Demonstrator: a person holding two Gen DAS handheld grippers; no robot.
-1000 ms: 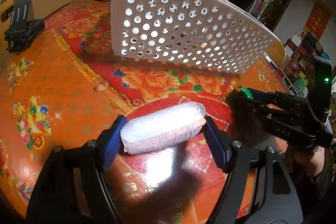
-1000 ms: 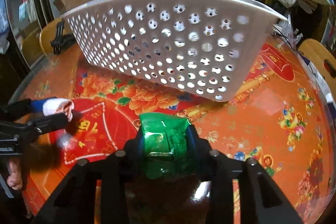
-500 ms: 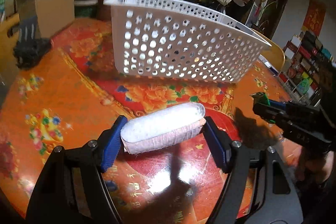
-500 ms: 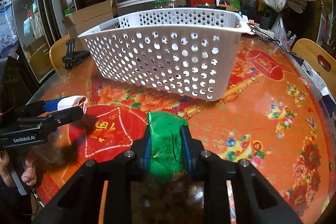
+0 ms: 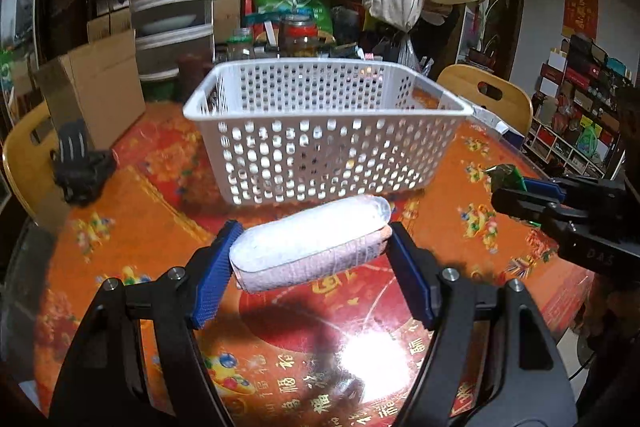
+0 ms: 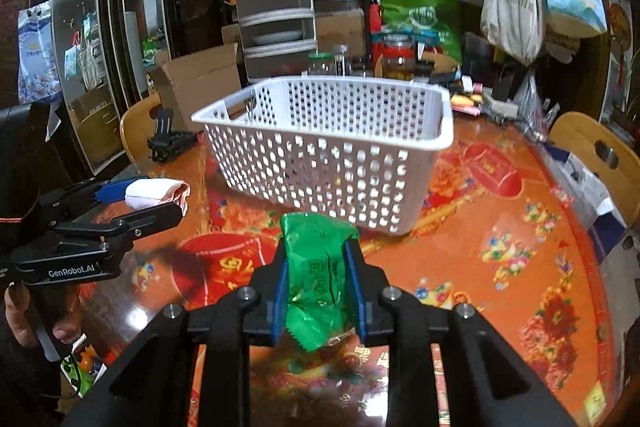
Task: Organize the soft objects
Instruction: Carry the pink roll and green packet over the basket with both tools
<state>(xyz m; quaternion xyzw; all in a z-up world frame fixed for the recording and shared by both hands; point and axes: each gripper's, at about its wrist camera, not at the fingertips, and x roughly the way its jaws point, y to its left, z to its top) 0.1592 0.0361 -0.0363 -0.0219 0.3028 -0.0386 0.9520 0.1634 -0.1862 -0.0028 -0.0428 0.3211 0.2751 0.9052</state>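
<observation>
Left wrist view: round table (image 5: 132, 211) under an orange and red flowered cover, filling most of the frame. White perforated basket (image 5: 328, 131) standing upright on it past the fingertips, nothing visible inside. Cardboard box (image 5: 96, 87) beyond the table's far left edge, wooden chair back (image 5: 486, 95) behind the basket to the right. Nearer, left gripper (image 5: 312, 247) raised off the cover, jaws fairly wide and pressed against the two ends of a wrapped white and pink roll (image 5: 308, 243), lying crosswise between the blue pads, clear of the table and just short of the basket's near wall. Right gripper (image 5: 516, 187) at the right edge, green tip poking out.

Right wrist view: same basket (image 6: 332, 147) ahead, table (image 6: 500, 239) below. Right gripper (image 6: 318, 275) narrowed, just been closing, clamped on a crumpled green packet (image 6: 316, 279), squeezed upright between the pads, top sticking out past the fingertips. Left gripper (image 6: 156, 199) off to the left, roll (image 6: 154, 193) in its grip.
</observation>
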